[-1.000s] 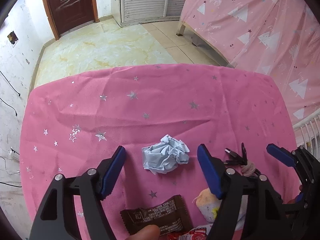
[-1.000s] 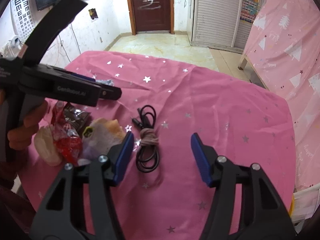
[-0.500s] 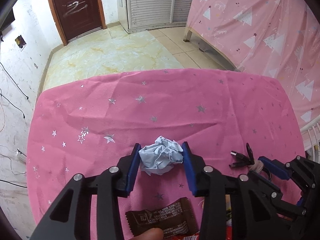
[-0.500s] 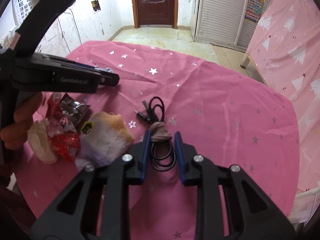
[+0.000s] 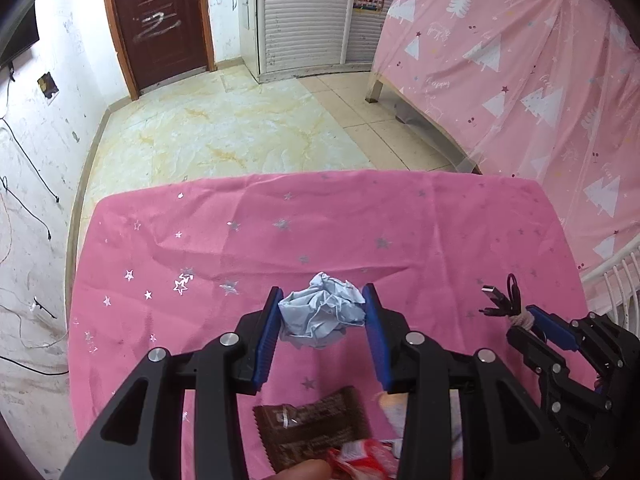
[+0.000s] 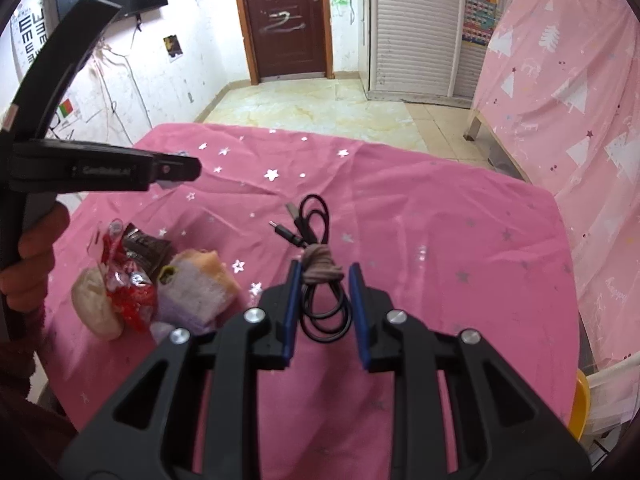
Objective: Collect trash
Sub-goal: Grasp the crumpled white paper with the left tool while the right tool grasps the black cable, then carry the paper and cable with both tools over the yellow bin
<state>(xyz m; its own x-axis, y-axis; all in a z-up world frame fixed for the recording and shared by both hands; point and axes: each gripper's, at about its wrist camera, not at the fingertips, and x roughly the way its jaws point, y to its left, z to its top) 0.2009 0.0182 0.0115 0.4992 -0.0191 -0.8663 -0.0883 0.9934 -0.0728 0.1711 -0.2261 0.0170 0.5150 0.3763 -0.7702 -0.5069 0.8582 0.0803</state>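
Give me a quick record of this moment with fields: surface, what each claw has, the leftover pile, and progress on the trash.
surface: table under a pink star-print cloth
left claw: shut on the crumpled pale-blue paper; jaws have just been closing on it
right claw: shut on the coiled black cable at its brown tie; jaws have just been closing on it
pile: brown wrapper, red wrapper and a fuzzy orange-and-white item near the table's front edge
progress: two items gripped, pile untouched

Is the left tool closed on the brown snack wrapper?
No, the left tool grips the crumpled pale-blue paper ball; the brown snack wrapper lies untouched below it.
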